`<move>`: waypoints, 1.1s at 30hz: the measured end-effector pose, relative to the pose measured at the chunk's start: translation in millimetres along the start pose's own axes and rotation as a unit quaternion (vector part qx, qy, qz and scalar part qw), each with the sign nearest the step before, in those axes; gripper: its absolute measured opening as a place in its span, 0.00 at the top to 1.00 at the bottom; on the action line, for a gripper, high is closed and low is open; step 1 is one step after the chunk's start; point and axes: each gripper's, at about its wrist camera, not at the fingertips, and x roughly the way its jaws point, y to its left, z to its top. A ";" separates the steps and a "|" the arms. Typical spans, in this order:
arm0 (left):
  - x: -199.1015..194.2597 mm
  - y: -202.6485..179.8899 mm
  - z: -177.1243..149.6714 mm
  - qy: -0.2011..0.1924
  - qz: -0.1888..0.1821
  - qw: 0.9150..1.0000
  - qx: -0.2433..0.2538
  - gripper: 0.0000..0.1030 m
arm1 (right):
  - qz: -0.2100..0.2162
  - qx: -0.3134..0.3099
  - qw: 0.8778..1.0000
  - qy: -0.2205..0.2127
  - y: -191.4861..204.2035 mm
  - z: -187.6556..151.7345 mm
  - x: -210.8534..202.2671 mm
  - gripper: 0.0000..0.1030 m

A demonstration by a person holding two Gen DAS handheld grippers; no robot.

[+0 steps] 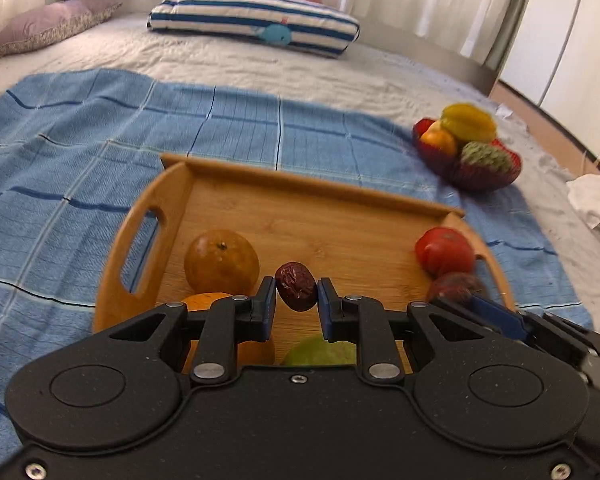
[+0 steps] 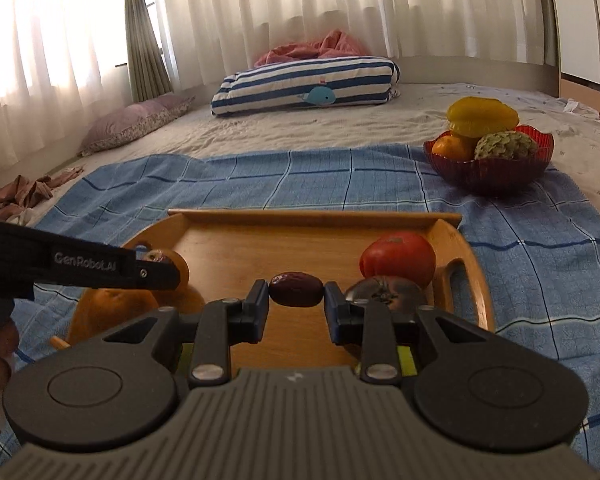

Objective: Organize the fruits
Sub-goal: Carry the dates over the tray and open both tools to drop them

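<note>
Left tool is pinching a wrinkled dark red date between its pads, held just above the floor of the wooden tray. Right tool is likewise clamped on a second dried date, long axis across the jaws, also over the tray.

Left wrist view: an orange sits just left of the held date, near the tray's handle cutout. A second orange is closer in, partly hidden behind the tool body. A green fruit shows below the jaws, type unclear. Right side of the tray: red tomato, and in front of it a dark round fruit partly blocked by the right tool's finger.

Right wrist view: same tomato by the right handle, dark round fruit with a stem scar just beside the right finger. The left tool's arm, marked GenRobot.AI, crosses in from the left edge over the oranges.

The tray rests on a blue checked cloth spread over the bed. Well apart, on the cloth's far right corner, is a red glass bowl holding a yellow starfruit, an orange and a green scaly custard apple. Striped whale pillow at the far end, by the curtains.
</note>
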 end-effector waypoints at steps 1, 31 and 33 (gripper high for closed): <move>4.5 -0.6 -1.2 0.003 0.002 1.000 0.002 0.80 | -0.006 -0.010 1.000 0.006 1.2 -2.2 2.1 0.66; 23.0 -17.2 -5.6 0.018 0.010 0.999 0.044 0.75 | 0.008 -0.077 0.995 0.055 22.6 -15.8 11.4 0.53; 20.0 -16.9 -5.8 0.014 0.008 0.999 0.044 0.69 | 0.011 -0.075 0.996 0.052 22.0 -15.5 9.3 0.52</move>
